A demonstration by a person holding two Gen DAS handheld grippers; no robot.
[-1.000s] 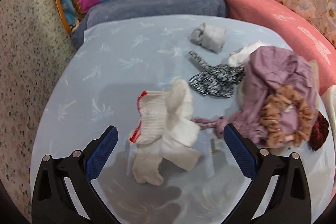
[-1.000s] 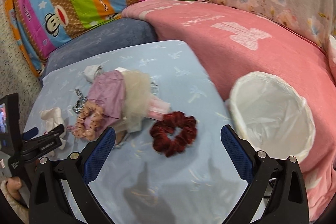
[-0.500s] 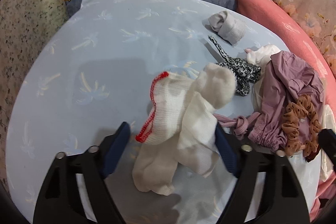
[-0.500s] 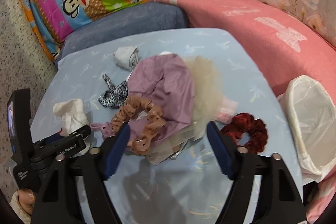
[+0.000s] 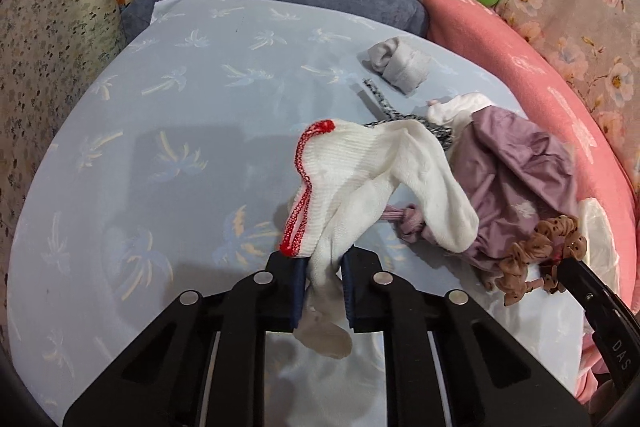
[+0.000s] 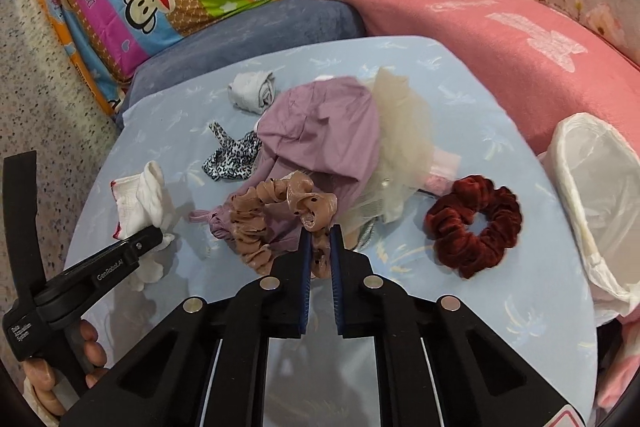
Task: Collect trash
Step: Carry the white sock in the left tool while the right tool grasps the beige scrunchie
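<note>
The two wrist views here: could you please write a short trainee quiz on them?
1. True or false: the left gripper is shut on the white glove.
2. What do the right gripper's jaws pinch? A) red scrunchie B) tan scrunchie C) rolled grey sock
3. Fill in: the bin with the white liner sits at the table's ____ edge in the right wrist view.

Key: 1 true; 2 B; 3 right.

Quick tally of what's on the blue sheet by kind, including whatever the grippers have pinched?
Scrunchies: 2, tan one, dark red one
Socks: 2, white one, grey rolled one
Purple garment: 1
Leopard-print cloth: 1
Beige tulle piece: 1
Total: 7
</note>
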